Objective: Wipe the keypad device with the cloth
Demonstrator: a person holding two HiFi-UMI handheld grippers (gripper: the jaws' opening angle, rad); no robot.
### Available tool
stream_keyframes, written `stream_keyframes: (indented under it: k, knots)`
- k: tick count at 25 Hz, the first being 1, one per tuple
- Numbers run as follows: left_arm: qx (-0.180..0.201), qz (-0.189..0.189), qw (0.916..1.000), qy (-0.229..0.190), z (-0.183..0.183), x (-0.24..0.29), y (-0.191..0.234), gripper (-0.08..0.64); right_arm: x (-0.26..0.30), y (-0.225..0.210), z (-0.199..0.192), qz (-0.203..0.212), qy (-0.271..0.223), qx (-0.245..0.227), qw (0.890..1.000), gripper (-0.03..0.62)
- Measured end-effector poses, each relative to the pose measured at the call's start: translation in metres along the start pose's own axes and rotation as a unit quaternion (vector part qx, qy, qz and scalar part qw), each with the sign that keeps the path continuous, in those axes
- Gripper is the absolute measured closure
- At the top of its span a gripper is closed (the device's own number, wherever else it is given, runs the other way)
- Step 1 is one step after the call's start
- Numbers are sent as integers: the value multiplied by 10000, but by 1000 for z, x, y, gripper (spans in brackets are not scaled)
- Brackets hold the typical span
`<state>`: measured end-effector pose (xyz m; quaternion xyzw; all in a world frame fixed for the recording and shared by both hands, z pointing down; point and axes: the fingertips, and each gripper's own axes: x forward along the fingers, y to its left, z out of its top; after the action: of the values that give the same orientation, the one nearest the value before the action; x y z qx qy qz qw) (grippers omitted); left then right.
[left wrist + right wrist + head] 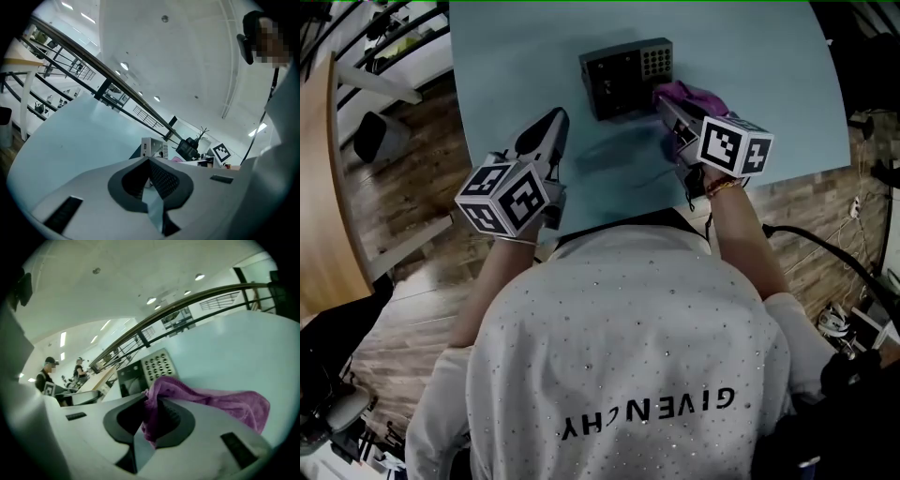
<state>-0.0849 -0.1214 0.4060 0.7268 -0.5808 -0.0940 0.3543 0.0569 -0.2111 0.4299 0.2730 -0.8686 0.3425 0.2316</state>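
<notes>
Right gripper (149,401): jaws clamped on a fold of the purple cloth (215,401), the rest bunched off to one side. Cloth sits at the right edge of the keypad device (626,75); touching or just beside, cannot tell. Device stands far-middle on the blue table (769,56). Left gripper (150,161): jaws together, nothing between, apart from the device on its near-left. Judgement: cloth is gripped and at the device; the 2 face areas, dark panel and key grid, look unwiped.
</notes>
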Motion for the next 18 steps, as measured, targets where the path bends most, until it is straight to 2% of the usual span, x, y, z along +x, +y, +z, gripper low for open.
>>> stream_keyframes:
  k: [2, 4, 5, 7, 9, 11, 13, 15, 18]
  knots:
    - [-21, 9, 9999, -120, 7, -7, 0, 560, 5, 43, -15, 709, 767, -175, 9944, 543]
    - [-18, 45, 9997, -230, 14, -12, 2, 560, 12, 89, -30, 1395, 1462, -417, 9785, 543]
    - [-5, 89, 9996, -276, 18, -14, 3, 560, 16, 107, -33, 1598, 1633, -632, 9715, 543]
    - [49, 242, 9992, -313, 19, -20, 6, 560, 26, 132, -33, 1737, 1684, -1205, 9628, 543]
    - [89, 415, 9987, -295, 15, -30, 11, 560, 38, 145, -26, 1639, 1538, -1996, 9537, 541]
    - [54, 542, 9981, -275, 10, -43, 18, 560, 49, 152, -14, 1305, 1383, -2979, 9355, 541]
    - [-13, 654, 9975, -282, 6, -56, 28, 560, 60, 152, 1, 832, 1238, -3739, 9154, 541]
    - [-78, 760, 9966, -314, 4, -66, 37, 560, 68, 149, 19, 424, 1015, -4122, 9044, 541]
    - [-120, 852, 9956, -366, 4, -75, 44, 560, 72, 143, 42, 8, 625, -4389, 8964, 541]
